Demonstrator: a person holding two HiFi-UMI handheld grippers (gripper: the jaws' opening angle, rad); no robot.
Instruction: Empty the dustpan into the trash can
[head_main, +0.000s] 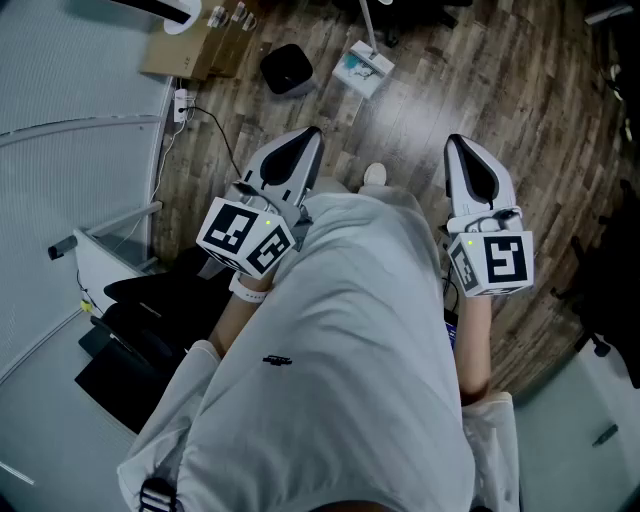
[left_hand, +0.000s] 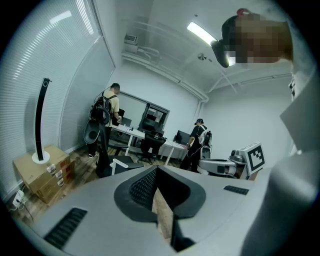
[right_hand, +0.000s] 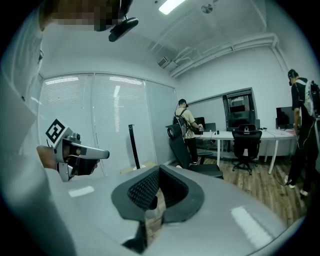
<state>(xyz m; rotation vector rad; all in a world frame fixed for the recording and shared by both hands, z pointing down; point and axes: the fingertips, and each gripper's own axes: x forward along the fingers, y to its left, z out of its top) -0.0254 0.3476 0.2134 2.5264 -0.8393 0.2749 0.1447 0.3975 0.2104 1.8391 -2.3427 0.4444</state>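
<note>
In the head view, a white long-handled dustpan lies on the wooden floor ahead of me. A small black bin stands just to its left. My left gripper and right gripper are held close to my body, either side of my white garment, well short of both things. Both point forward and slightly down. In the left gripper view the left gripper has its jaws together with nothing between them. The right gripper looks the same in the right gripper view. Neither gripper view shows the dustpan or the bin.
Cardboard boxes stand by the wall at the far left, with a power strip and cable beside them. Black equipment sits at my near left. Both gripper views show desks, office chairs and people standing.
</note>
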